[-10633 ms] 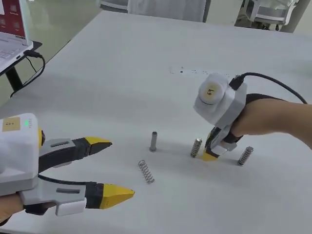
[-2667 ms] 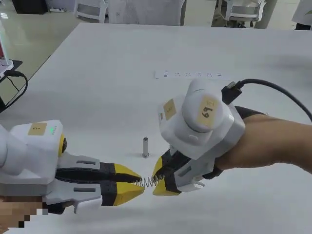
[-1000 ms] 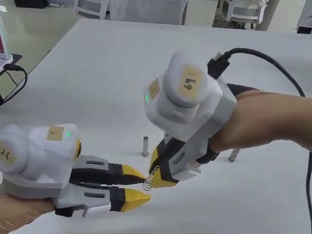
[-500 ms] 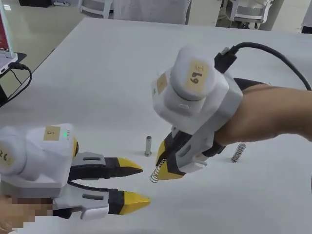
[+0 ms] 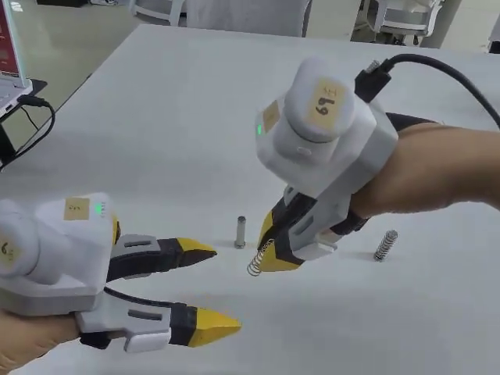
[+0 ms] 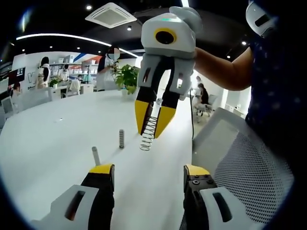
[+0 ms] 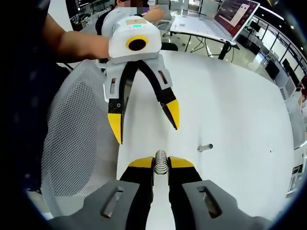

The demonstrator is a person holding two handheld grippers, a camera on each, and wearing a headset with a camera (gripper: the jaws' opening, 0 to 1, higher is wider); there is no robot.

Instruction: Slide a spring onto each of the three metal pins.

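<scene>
Right fingers [image 5: 280,251], mine, clamped on the upper end of a small coiled steel spring [image 5: 255,264], which hangs beside the bare upright metal pin [image 5: 241,232], well inside the white table's [image 5: 156,117] edges. My left fingers [image 5: 191,248] stand apart, empty. The spring looks light and floppy; I judge a hold nearer its free end would steer it better.

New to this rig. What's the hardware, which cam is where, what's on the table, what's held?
No robot: a person holds two two-jaw grippers. The head view looks down from a headset; each round view comes from a camera on one gripper, looking along its jaws. The left gripper is open and empty. The right gripper pinches a small spring beside a bare metal pin standing on the white table. Further right in the head view stands another spring; whether it sits on a pin I cannot tell.
</scene>
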